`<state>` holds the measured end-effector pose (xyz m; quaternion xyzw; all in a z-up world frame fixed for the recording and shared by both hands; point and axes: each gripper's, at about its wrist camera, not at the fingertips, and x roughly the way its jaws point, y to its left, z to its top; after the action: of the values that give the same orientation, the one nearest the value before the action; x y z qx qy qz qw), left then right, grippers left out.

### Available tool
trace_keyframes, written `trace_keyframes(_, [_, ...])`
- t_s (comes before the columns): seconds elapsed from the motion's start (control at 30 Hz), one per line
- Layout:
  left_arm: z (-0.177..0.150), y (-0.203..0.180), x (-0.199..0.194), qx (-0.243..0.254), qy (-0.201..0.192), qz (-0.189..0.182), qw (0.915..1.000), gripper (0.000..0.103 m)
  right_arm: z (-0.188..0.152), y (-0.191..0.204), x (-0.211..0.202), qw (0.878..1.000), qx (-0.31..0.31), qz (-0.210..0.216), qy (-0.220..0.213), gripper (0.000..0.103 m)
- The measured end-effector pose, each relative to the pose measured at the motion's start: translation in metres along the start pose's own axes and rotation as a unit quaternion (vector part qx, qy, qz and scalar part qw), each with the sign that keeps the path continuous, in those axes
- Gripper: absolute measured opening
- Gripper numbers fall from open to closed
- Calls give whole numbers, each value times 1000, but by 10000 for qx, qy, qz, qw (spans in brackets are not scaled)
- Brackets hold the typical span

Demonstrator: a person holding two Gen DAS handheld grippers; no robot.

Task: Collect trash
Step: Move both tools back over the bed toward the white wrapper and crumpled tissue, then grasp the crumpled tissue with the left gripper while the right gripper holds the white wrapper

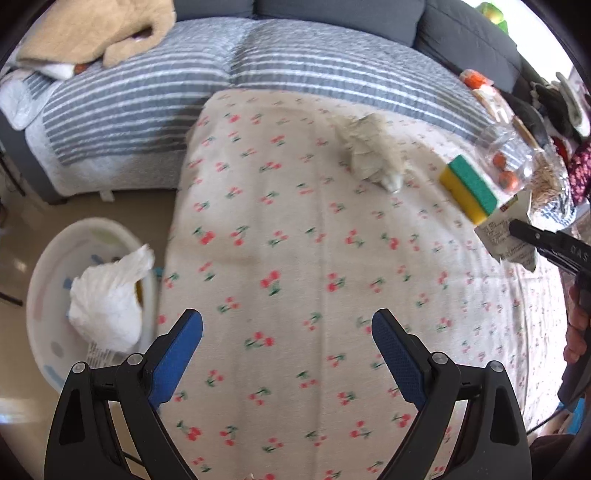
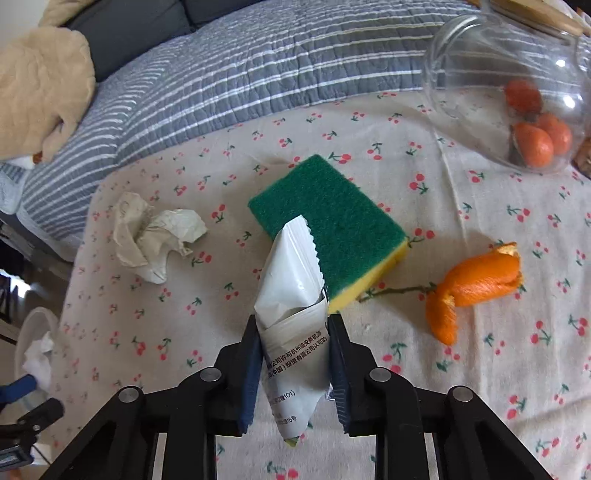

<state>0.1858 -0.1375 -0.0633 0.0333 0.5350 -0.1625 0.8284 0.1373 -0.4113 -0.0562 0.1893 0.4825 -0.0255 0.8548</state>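
My right gripper (image 2: 294,326) is shut on a white printed snack wrapper (image 2: 291,291), which sticks up between its blue pads in front of a green and yellow sponge (image 2: 328,225). The wrapper (image 1: 511,240) and sponge (image 1: 471,188) also show at the right edge of the left wrist view, with the right gripper's black finger on the wrapper. A crumpled beige tissue (image 2: 155,236) lies left of the sponge, and orange peel (image 2: 472,288) lies to its right. My left gripper (image 1: 287,330) hangs open over the cherry-print cloth (image 1: 280,236) with nothing between its fingers.
A white basin (image 1: 55,280) on the floor at the left holds a crumpled white tissue (image 1: 110,299). A clear glass jar (image 2: 517,96) lies tipped on the cloth with small orange fruits inside. A grey striped sofa (image 1: 155,96) with a beige blanket (image 1: 96,29) stands behind.
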Motion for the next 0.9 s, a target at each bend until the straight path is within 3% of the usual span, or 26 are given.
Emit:
trace_keyframes(0.13, [14,-14,2,-30,-127,-112,9999,95,-6,-10,-24,9998,91,170,-98,27])
trace_keyframes(0.3, [39,-33,16,-75,-270,-282,9992,94,-14,-26,-51,9999,-58,-1,-149,27])
trace_keyframes(0.47, [76,-48,40,-228,-383,-296,9986,81,-20,-49,-68,9998,-8,-23,-207,27])
trace_keyframes(0.7, [111,-64,73,-465,-393,-359,9975,73,-17,-75,-83,9993,223,70,-300,27])
trace_keyframes(0.77, [116,-64,84,-535,-282,-355,9975,56,-15,-79,-85,9992,256,102,-307,27])
trace_keyframes(0.83, [117,-61,92,-721,-178,-546,9957,47,-15,-81,-86,9992,247,98,-310,27])
trace_keyframes(0.9, [116,-58,92,-844,-207,-612,9943,45,-16,-83,-87,9992,254,99,-297,27])
